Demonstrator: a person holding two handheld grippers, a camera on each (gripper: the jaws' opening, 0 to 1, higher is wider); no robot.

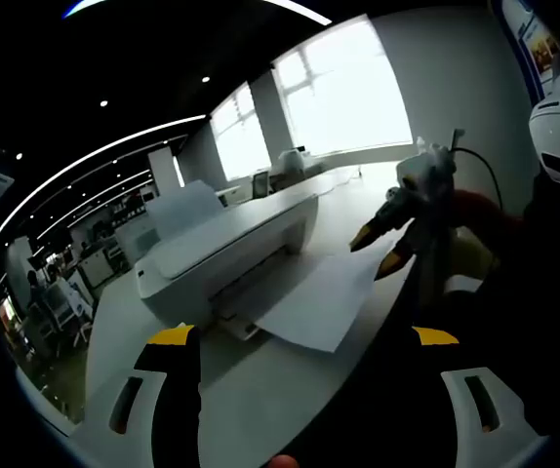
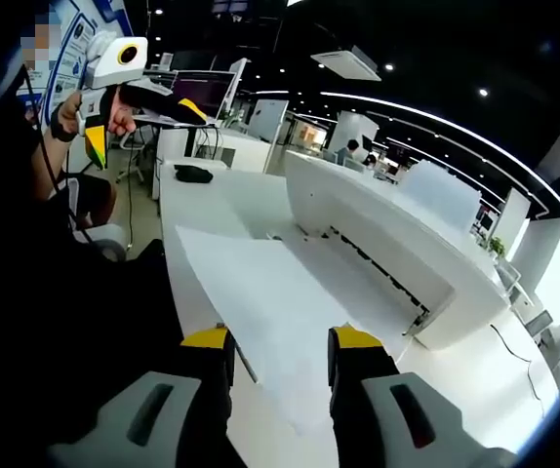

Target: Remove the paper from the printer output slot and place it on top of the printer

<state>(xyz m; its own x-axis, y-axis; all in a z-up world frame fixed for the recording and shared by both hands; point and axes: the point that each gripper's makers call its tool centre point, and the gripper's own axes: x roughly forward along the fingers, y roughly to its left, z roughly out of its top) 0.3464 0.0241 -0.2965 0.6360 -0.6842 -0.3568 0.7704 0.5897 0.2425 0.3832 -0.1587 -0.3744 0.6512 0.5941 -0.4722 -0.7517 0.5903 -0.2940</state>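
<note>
Right claw [image 2: 278, 356] released, yellow-tipped jaws apart just over near edge of paper [image 2: 290, 302], not gripping. Paper lies flat in printer [image 2: 387, 239] output slot, spilling onto white surface [image 2: 197, 210]. Left claw [image 1: 304, 336] spread wide, well short of paper [image 1: 324, 297].

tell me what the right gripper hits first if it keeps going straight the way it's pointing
Most likely the paper: the right gripper is open, its jaws just above the sheet's near edge. Beyond lies the printer. How far above the sheet it rides is unclear.
</note>
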